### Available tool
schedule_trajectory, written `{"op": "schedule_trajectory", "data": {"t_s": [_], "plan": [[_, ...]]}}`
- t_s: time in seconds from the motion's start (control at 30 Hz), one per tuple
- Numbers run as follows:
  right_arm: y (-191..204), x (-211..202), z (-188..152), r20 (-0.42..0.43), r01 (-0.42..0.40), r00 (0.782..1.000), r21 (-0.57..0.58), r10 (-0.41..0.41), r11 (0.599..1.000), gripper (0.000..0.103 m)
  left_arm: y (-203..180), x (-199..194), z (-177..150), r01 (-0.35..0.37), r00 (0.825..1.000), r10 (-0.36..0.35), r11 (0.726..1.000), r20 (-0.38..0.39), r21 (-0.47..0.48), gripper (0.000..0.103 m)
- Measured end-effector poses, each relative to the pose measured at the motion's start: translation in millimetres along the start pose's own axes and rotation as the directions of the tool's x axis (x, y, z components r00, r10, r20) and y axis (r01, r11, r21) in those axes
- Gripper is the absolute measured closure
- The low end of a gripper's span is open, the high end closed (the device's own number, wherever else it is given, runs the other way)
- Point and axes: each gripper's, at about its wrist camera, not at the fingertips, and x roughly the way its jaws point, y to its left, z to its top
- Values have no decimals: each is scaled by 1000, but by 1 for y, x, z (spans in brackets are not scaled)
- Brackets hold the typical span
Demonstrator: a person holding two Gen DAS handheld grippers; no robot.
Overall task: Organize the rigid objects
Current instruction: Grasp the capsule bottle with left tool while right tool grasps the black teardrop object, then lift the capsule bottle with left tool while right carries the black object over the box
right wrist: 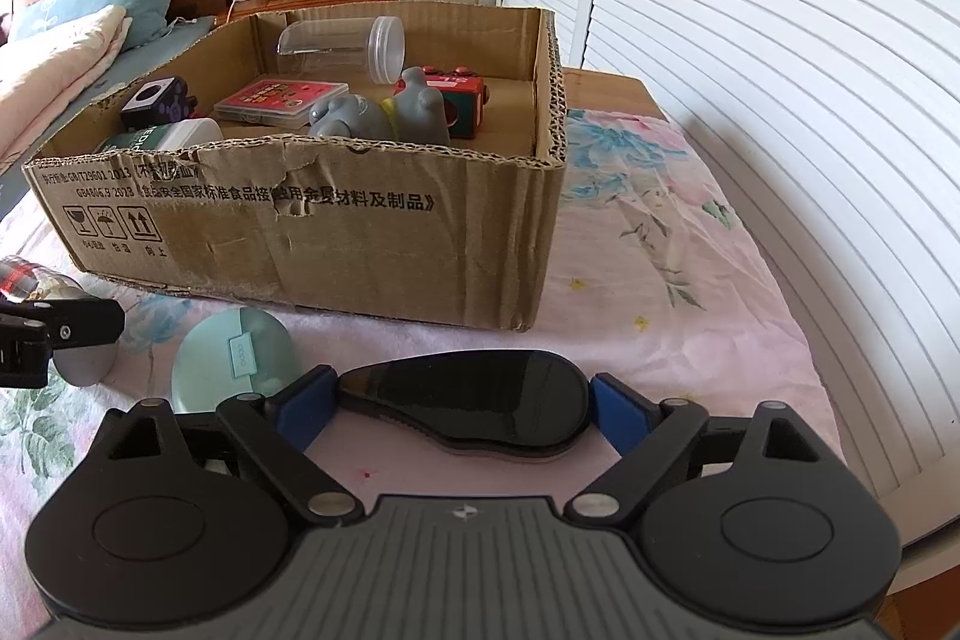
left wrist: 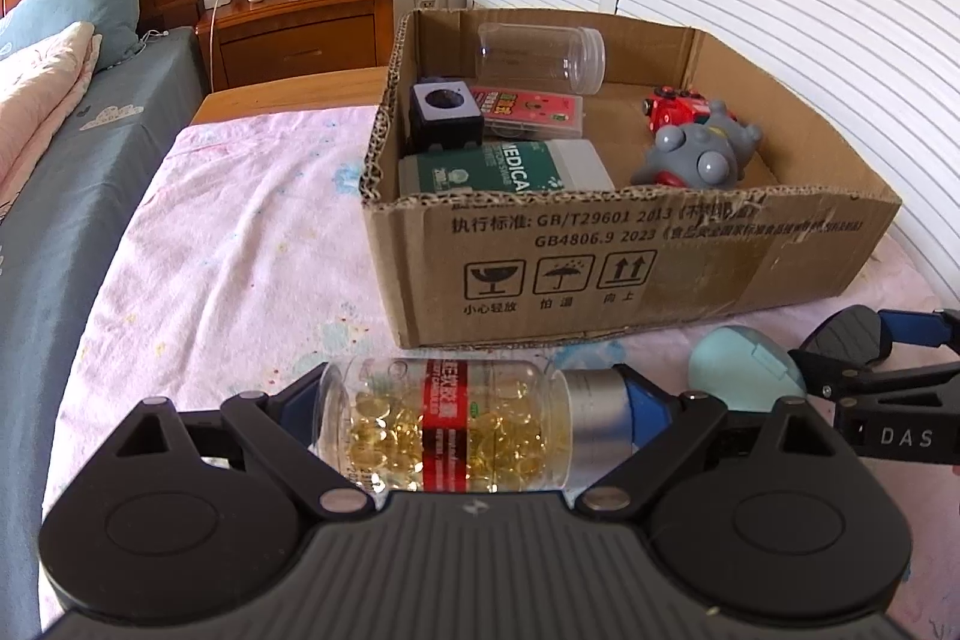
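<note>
Both grippers sit low over the pink bedsheet (right wrist: 690, 292), right in front of the box (left wrist: 600, 274). The left gripper (left wrist: 474, 424) has the capsule bottle (left wrist: 444, 424) lying sideways between its blue pads, one pad at the clear base and the other at the silver cap, so it looks clamped end to end. The bottle is full of yellow softgels with a red label band.

The right gripper (right wrist: 462, 403) has the black flat thing (right wrist: 480, 394) between its pads, and both pads touch its ends, so that's a pinch too. It's glossy, kind of teardrop shaped, lying flat on the sheet.

Between the two grippers a teal case (right wrist: 234, 370) lies on the sheet, just beside the right gripper's left pad.

Already in the box: clear jar (left wrist: 540, 58) on its side at the back, red card box (left wrist: 528, 112), black cube (left wrist: 444, 118), green tub (left wrist: 504, 166) at the front left, grey toy (left wrist: 696, 154) and red toy car (left wrist: 678, 106) on the right
</note>
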Motion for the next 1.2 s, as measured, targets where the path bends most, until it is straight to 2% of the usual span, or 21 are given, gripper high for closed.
{"op": "schedule_trajectory", "data": {"t_s": [0.2, 0.4, 0.57, 0.7, 0.93, 1.07, 1.2], "plan": [[0, -4, 1, -21, -9, 1000, -16, 9, 1000, 10, -2, -3, 1, 6, 1000, -5, 999, -13, 40, 10], [-5, -19, 7, -33, -64, 998, -45, 62, 997, 10, 2, -11, 5, 91, 993, -80, 989, -91, 120, 10], [-11, -36, 16, -46, -111, 993, -73, 108, 991, 10, 1, -28, 11, 115, 989, -93, 971, -115, 209, 10], [-16, -54, 27, -34, -143, 990, -90, 140, 986, 10, -1, -45, 20, 140, 987, -115, 955, -109, 261, 10], [-20, -80, 64, 40, -191, 980, -121, 197, 974, 10, -5, -69, 51, 191, 981, -175, 939, -79, 285, 10], [-14, -77, 85, 80, -189, 976, -140, 201, 972, 10, -9, -74, 72, 200, 980, -195, 938, -47, 285, 10], [-9, -59, 97, 70, -184, 978, -137, 194, 973, 10, -12, -72, 94, 192, 981, -195, 937, -21, 292, 10]]}}
